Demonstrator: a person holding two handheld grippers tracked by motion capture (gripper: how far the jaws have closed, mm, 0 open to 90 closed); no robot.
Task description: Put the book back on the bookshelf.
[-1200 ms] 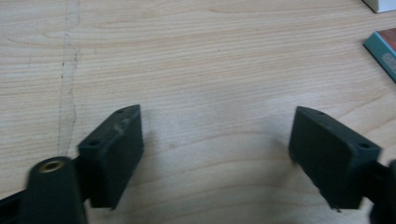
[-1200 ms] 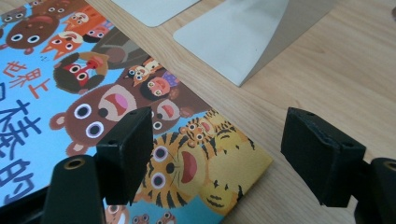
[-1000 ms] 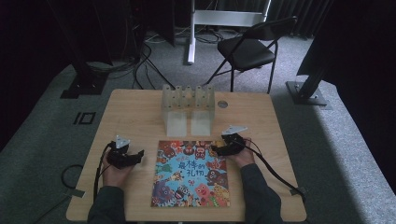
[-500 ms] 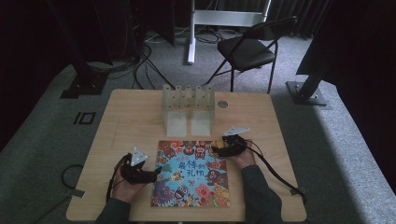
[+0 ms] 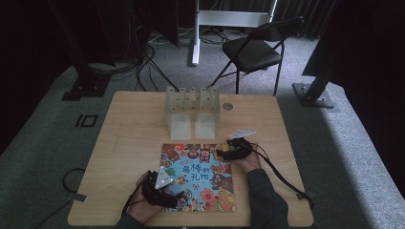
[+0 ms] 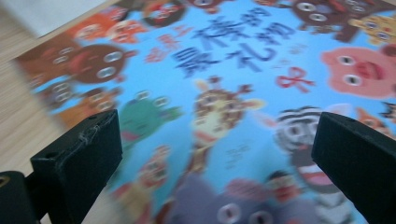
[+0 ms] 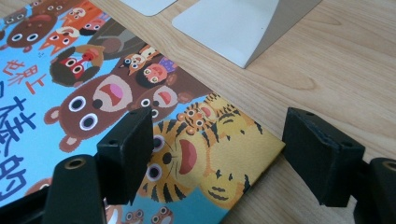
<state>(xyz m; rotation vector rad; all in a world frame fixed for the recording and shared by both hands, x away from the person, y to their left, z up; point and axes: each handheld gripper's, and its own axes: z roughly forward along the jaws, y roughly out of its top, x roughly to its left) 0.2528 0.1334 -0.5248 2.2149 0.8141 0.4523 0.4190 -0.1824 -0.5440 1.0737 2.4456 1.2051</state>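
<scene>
Blue cartoon-animal picture book lay flat on the wooden counter, lower centre of the high view, cover up, spine side not resolvable. Its long axis ran roughly bottom-to-top of that frame, slightly skewed.

Left gripper sat at the book's lower-left corner in the high view, jaws pointing across the cover toward the right of the frame. In the left gripper view the cover filled the space beyond and between the jaws. The jaws had just been opening and stood wide, released, gripping nothing. The book lay under and ahead of them, not pinched between the pads. View was motion-blurred, so cover contact couldn't be judged.

Right gripper sat at the book's upper-right corner in the high view. In the right gripper view the tiger-print corner lay between the jaws, one jaw over the cover, the other out over bare counter. Those jaws were also spread, pads clear of the page edge, holding nothing.

Key relation: the grippers sat on diagonally opposite corners, each jaw pair straddling or overlying the cover rather than edge-on to it. Right looked nearer to a usable edge, since the corner sat inside its gap. Judgement: a lift or cover-open would need one jaw under the edge first.

White stand blocks sat beyond the book, just apart from its top edge.
</scene>
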